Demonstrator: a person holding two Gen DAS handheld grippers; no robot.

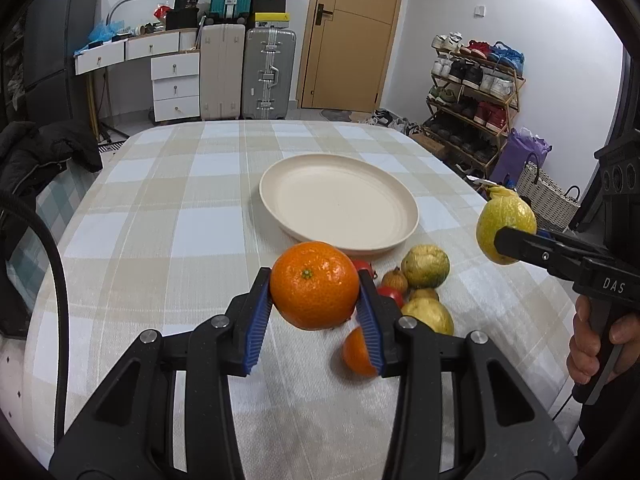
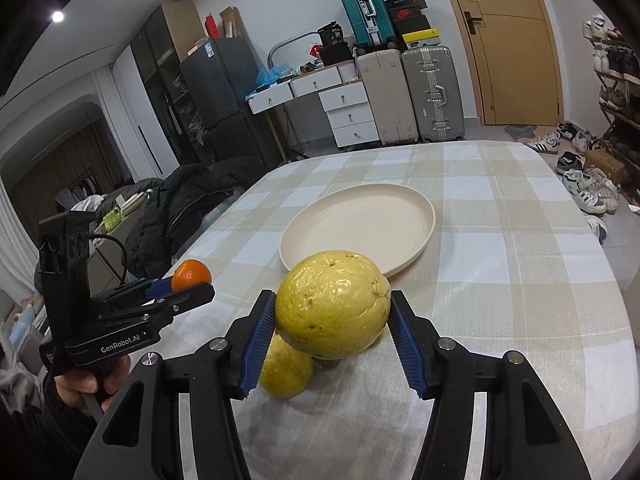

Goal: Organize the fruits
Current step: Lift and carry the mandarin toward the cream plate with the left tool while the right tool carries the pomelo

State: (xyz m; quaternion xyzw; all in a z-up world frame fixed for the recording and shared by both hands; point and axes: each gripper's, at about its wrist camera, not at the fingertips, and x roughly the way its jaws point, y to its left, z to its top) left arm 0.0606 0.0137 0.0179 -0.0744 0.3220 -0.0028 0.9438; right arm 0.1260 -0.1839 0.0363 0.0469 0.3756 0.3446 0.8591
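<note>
My left gripper (image 1: 316, 288) is shut on an orange (image 1: 315, 285) and holds it above the table, near the front of a cream plate (image 1: 340, 204). My right gripper (image 2: 332, 316) is shut on a yellow-green guava (image 2: 333, 305), lifted above the table; it also shows in the left wrist view (image 1: 505, 222) at the right. The plate (image 2: 360, 232) has nothing on it. On the cloth below lie a second orange (image 1: 356, 354), a green-yellow guava (image 1: 425, 266), a yellow guava (image 1: 430, 314) and small red fruits (image 1: 390, 294). Another guava (image 2: 286, 370) lies under my right gripper.
The table has a beige and white checked cloth (image 1: 180, 208). A black jacket (image 2: 188, 196) hangs at the table's left side. Suitcases (image 1: 244, 72), a white drawer unit (image 1: 176, 88) and a shoe rack (image 1: 476, 92) stand beyond the far edge.
</note>
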